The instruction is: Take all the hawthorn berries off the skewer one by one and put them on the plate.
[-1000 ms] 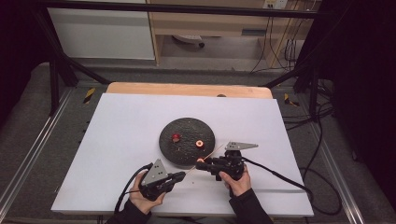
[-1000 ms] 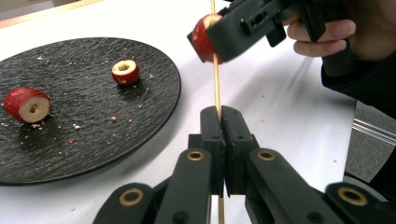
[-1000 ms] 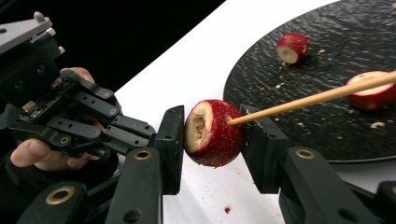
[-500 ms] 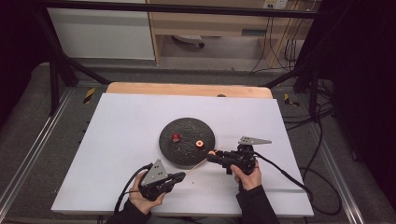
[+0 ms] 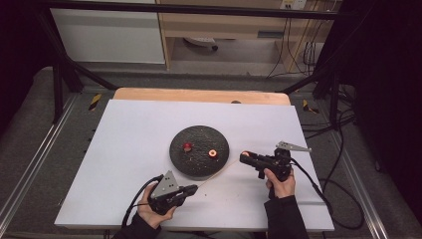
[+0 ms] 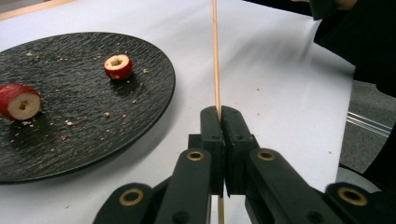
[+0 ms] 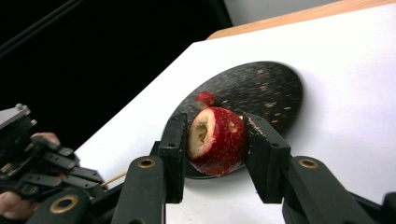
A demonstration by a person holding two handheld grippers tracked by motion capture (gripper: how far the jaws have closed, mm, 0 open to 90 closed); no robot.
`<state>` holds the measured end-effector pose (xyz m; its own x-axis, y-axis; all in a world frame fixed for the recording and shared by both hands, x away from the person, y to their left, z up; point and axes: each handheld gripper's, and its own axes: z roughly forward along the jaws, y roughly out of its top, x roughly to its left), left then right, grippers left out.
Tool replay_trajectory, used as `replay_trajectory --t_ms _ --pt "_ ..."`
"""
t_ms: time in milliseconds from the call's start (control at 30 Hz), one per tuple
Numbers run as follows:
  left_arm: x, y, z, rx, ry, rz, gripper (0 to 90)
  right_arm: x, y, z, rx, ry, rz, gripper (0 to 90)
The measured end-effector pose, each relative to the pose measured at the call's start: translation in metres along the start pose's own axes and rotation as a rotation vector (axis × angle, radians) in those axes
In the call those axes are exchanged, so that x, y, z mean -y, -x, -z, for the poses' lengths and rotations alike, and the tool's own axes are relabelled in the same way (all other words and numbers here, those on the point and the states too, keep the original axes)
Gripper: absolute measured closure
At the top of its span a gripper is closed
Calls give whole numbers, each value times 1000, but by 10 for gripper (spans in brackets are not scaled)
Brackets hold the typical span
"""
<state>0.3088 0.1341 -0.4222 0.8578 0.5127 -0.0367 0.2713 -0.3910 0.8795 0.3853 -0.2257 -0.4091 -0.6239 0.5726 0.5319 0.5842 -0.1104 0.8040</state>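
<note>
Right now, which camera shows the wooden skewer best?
The left gripper view: the skewer runs sharp and close from the shut left gripper across the table. The high view shows it as a faint thin line beside the plate; the right gripper view catches just a short bit.

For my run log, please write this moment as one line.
left gripper: shut on skewer | right gripper: shut on red fruit piece | plate: two pieces

Both grippers are black. The left gripper carries a grey three-cornered plate on top and trails a black cable. The right gripper bears a like plate and cable. Their blocky black fingers hinge on arms with brass-ringed pivots. The person wears dark long sleeves.
</note>
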Motion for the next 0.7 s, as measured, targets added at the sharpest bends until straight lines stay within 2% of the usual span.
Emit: replay_trajectory --t_ms 200,300,567,700 --pt "-1 -10 8 -27 19 27 883 -1 8 9 56 11 9 627" --pt "-2 -17 14 -48 34 43 883 1 8 7 63 2 9 626" --pt "1 -39 28 -102 66 111 882 5 1 -12 83 -62 53 626" --pt "2 -48 33 -126 72 132 882 7 -5 -26 87 -102 78 626"
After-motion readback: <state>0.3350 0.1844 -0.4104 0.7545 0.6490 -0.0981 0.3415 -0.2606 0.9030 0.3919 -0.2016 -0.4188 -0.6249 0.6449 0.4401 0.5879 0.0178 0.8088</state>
